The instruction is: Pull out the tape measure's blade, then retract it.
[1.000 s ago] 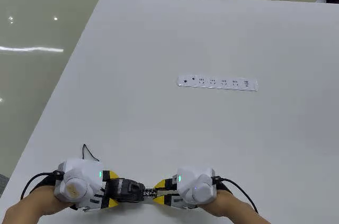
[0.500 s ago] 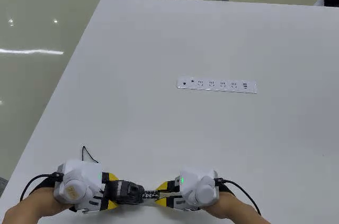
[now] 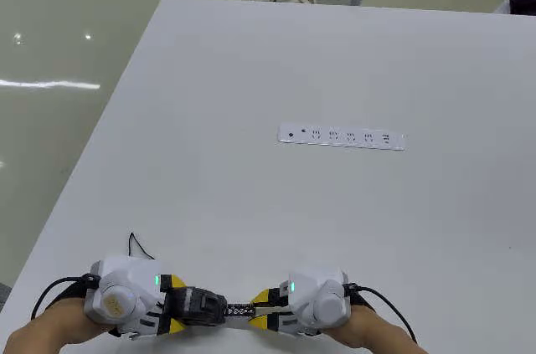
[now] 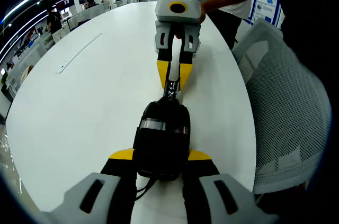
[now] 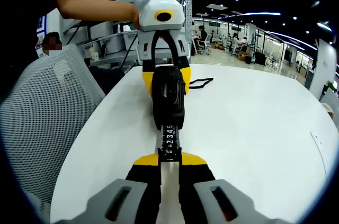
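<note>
A black tape measure lies near the table's front edge, held in my left gripper, which is shut on its case. A short length of blade with printed numbers runs from the case to my right gripper, which is shut on the blade's tip. In the right gripper view the case sits just beyond the blade, with the left gripper behind it. The two grippers face each other, a few centimetres apart.
A white power strip lies flat in the middle of the white table. A thin black cord loops on the table behind my left gripper. A mesh chair stands at the table's near edge.
My right gripper has slid a little to the right, and slightly more blade shows between the case and its jaws. The head camera has tilted a bit.
</note>
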Demonstrator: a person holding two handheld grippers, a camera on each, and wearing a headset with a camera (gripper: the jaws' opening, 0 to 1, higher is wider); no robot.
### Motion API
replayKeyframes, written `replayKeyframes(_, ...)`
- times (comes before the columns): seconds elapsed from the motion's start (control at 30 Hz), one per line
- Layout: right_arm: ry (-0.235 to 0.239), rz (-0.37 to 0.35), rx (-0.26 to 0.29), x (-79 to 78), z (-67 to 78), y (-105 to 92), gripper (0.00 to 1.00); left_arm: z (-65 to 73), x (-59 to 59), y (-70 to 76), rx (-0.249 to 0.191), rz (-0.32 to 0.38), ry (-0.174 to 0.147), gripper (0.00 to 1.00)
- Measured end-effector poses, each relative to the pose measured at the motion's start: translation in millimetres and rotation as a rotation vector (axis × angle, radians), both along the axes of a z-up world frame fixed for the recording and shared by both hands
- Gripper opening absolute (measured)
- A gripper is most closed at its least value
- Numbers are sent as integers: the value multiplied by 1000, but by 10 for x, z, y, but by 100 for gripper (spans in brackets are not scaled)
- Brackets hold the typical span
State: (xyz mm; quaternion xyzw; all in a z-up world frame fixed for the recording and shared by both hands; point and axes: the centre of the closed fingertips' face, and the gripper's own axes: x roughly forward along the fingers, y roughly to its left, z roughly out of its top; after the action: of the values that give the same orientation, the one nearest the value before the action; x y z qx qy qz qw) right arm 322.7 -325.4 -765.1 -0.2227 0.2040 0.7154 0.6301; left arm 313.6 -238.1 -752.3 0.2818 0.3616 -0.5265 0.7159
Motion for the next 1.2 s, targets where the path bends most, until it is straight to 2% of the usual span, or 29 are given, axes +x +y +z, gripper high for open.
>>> replayKeyframes(1.2, 8, -7, -15, 21, -11, -190, 9, -2, 6, -20, -2, -3, 2, 29)
